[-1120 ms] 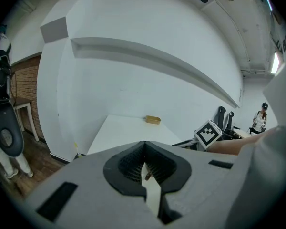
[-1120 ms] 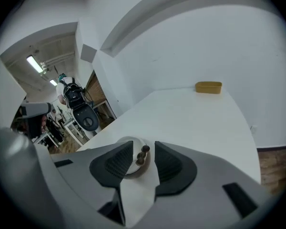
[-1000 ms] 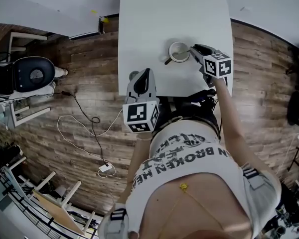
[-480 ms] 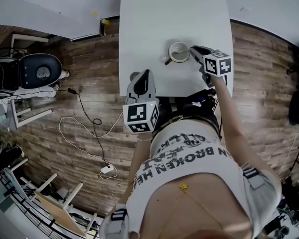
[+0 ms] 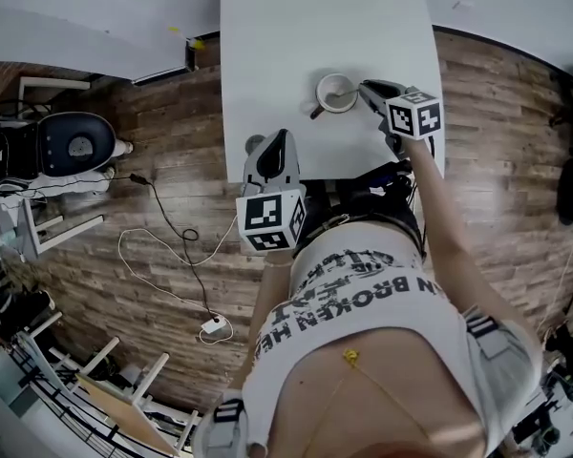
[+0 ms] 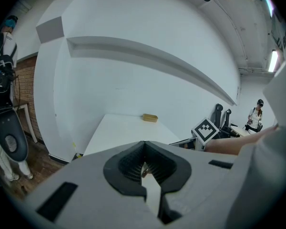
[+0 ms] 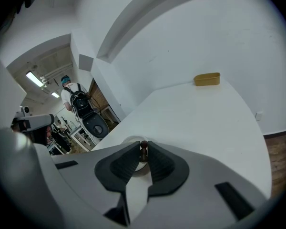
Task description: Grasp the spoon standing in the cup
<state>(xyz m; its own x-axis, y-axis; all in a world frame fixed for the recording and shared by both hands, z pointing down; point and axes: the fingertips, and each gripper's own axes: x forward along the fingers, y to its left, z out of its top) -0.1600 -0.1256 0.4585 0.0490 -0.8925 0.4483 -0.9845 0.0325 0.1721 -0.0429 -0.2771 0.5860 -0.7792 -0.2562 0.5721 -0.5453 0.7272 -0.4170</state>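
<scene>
A white cup [image 5: 337, 93] stands on the white table [image 5: 306, 27] near its front edge. In the right gripper view the brown top of the spoon [image 7: 143, 149] stands up out of the cup [image 7: 137, 169], right between the pads. My right gripper [image 5: 366, 90] reaches the cup from the right; its jaws have just been closing and now pinch the spoon's top. My left gripper [image 5: 277, 147] hovers at the table's front left edge, jaws shut with nothing in them, well apart from the cup.
A small tan block [image 7: 207, 79] lies at the far end of the table. On the wooden floor to the left stand a black chair [image 5: 72, 144] and loose cables [image 5: 172, 246]. People stand in the background.
The head view has shifted slightly. Both grippers keep their places relative to the table and the cup.
</scene>
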